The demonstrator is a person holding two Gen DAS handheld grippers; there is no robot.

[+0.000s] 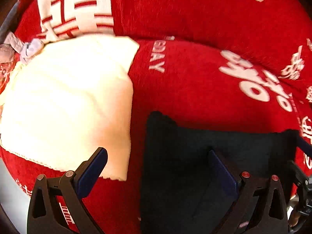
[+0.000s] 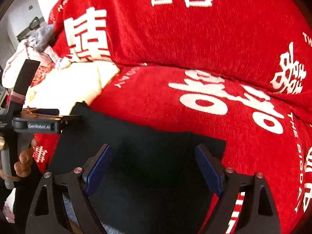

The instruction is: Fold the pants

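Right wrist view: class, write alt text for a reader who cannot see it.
The right gripper hangs open over dark pants lying on a red cover printed with white characters. At the left edge a hand holds the left gripper, with a cream cloth behind it.

Both wrist views close, angled steeply down; share black pants [image 1: 214, 146], red cover [image 2: 175, 39].
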